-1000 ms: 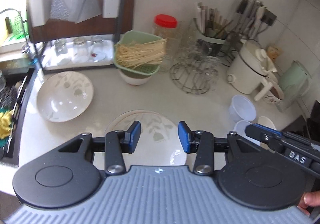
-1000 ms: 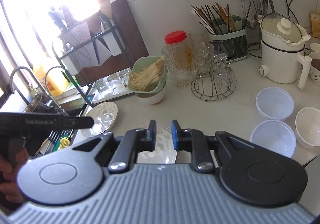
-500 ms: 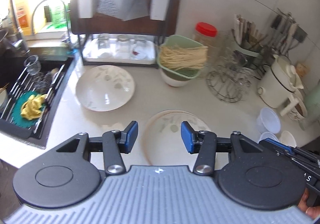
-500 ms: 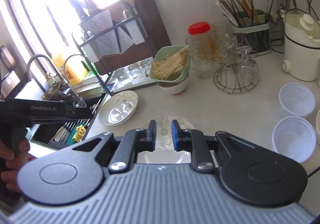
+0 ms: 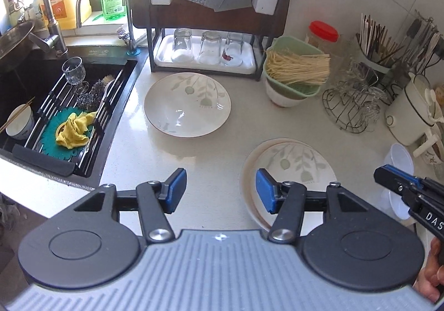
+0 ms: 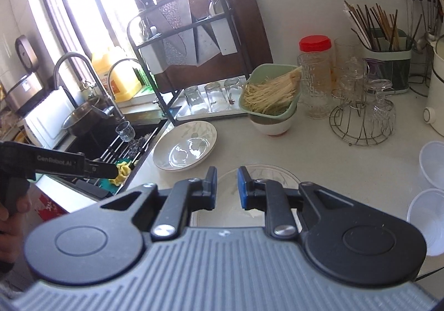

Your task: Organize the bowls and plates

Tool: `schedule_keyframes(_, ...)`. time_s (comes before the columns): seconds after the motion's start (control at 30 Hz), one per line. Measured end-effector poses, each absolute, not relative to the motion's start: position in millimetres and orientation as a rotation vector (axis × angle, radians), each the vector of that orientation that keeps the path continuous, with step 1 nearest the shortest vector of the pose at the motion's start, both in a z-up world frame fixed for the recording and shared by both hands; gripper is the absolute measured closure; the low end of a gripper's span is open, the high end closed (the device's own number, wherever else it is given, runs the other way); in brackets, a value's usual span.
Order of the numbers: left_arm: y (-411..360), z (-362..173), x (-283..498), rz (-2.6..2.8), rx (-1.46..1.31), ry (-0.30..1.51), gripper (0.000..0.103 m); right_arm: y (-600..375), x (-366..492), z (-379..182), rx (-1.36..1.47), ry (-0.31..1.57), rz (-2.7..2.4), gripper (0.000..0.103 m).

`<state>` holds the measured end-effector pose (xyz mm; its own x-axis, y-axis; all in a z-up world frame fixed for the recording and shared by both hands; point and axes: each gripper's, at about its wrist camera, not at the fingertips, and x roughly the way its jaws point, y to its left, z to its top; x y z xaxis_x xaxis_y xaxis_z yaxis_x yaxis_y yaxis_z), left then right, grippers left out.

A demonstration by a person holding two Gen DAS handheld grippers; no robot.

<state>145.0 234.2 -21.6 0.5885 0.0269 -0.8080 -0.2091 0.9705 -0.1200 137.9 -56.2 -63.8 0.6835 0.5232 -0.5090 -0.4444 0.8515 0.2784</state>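
Over at nine o'clock the sink [image 5: 83,105] sits with a yellow cloth [image 5: 73,130] on its rack, and just right of it, at about eleven o'clock from the left gripper [image 5: 219,190], lies the deep leaf-print plate [image 5: 187,104] flat on the counter [image 5: 222,144], nothing touching it. The left gripper hovers above bare counter, its blue pads spread wide and holding nothing. At one o'clock from it, the flat plate stack [image 5: 291,164] rests near the counter's front edge, the right-hand pad overlapping its left rim in view, though contact can't be confirmed. Swing further right and the right gripper [image 6: 226,187] hangs over that same stack, its jaws drawn close with a narrow gap left and nothing between them. Past it, at three o'clock, the clear plastic bowls [image 6: 433,161] wait by the edge. My read: this is the approach step, nothing lifted yet. The next move likely calls for the left gripper to travel toward the deep plate, drop to rim height and close on its edge so it can join the stack.
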Motion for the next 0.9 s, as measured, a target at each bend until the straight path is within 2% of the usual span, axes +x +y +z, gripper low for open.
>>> schedule_keyframes(0.23, 264, -37, 177, 0.130, -0.196, 0.962, 0.040, -45, 156, -68, 0.152, 0.639, 0.479, 0.081)
schedule_keyframes(0.3, 273, -39, 183, 0.132, -0.201, 0.960, 0.036, -40, 164, -72, 0.161, 0.654, 0.472, 0.063)
schedule_keyframes(0.33, 277, -40, 188, 0.135, -0.206, 0.961, 0.034, -37, 167, -74, 0.168, 0.660, 0.469, 0.042)
schedule_keyframes(0.37, 281, -41, 192, 0.131, -0.210, 0.964, 0.033, -34, 170, -75, 0.176, 0.664, 0.466, 0.026)
schedule_keyframes(0.47, 292, -46, 205, 0.114, -0.208, 0.975, 0.029, -24, 178, -77, 0.179, 0.674, 0.463, 0.026)
schedule_keyframes(0.9, 337, -63, 257, 0.068, -0.217, 0.992, 0.028, 17, 217, -83, 0.181, 0.710, 0.427, 0.026)
